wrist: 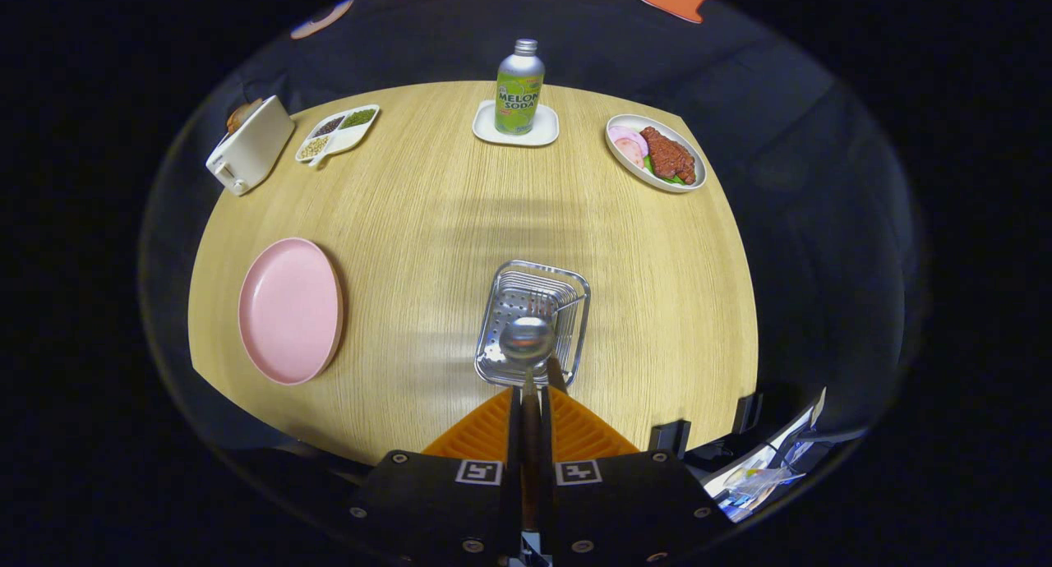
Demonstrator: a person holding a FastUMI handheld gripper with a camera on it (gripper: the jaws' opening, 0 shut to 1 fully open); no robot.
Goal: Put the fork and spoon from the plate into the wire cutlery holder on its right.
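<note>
The fisheye camera is riding on the gripper [531, 403], looking forward and steeply down along its fingers from above the table's [427, 222] near edge, taking in the whole tabletop beyond.

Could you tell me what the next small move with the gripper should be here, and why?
Probably lower the gripper a little toward the wire cutlery holder and then open it. Its fingers are shut on the handles of the spoon and the fork, whose heads already hang over the holder's opening, while the pink plate to the left lies bare.
</note>
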